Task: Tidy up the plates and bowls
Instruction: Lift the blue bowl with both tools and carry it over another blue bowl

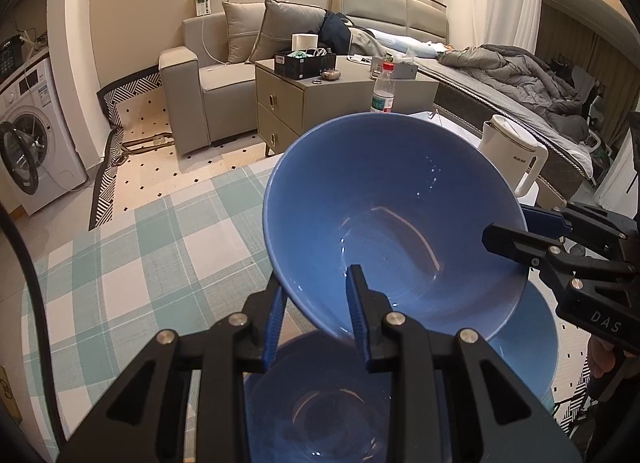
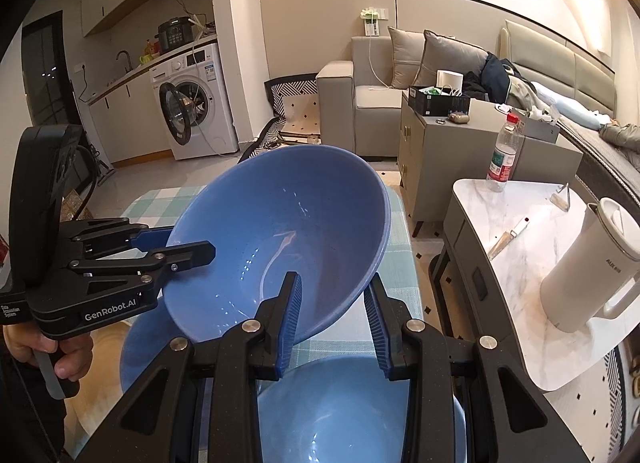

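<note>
Left wrist view: the left tool [image 1: 318, 315] is clamped on the near rim of a blue bowl [image 1: 392, 215], tilted in the air above a second blue bowl [image 1: 320, 403] on the checked desk [image 1: 140, 247]; the right tool [image 1: 516, 231] clamps the opposite rim. Judging by this, stacking is midway: the lifted bowl is not yet set down.

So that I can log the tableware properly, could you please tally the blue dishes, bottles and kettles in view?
Held blue bowl: 1
Blue dishes below it (bowl or plate unclear for one): 2
Plastic bottle: 1
White kettle: 1
Total: 5
</note>
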Action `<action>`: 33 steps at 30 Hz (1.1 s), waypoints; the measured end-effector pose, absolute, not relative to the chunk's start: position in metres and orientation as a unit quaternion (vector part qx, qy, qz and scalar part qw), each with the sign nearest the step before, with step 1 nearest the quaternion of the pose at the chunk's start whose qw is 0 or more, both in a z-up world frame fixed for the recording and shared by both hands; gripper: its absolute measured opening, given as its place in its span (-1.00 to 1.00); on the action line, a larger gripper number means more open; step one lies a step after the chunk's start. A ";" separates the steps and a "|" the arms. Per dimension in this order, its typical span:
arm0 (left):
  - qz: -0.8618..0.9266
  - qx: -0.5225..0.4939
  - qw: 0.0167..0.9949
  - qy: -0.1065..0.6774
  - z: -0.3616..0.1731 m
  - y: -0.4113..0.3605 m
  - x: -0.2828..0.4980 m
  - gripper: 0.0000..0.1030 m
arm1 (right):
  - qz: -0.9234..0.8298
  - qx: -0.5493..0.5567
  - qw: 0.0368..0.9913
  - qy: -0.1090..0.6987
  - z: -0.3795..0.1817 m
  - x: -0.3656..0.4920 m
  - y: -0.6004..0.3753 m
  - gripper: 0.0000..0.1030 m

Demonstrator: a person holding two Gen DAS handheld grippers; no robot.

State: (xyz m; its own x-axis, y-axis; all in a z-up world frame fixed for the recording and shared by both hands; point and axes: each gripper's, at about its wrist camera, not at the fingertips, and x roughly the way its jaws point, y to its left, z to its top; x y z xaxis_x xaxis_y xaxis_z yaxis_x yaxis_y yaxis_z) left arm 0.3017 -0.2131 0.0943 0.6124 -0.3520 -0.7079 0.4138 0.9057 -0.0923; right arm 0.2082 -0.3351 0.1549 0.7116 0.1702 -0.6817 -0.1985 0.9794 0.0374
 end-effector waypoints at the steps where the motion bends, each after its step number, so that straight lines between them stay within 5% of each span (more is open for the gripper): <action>1: -0.213 0.040 0.898 0.383 0.095 -0.212 0.300 -0.46 | 0.100 -0.020 0.926 0.364 0.157 0.204 -0.334 -0.36; 33: -0.200 0.025 0.915 0.350 0.116 -0.181 0.238 -0.46 | 0.126 -0.024 0.935 0.332 0.176 0.145 -0.305 -0.34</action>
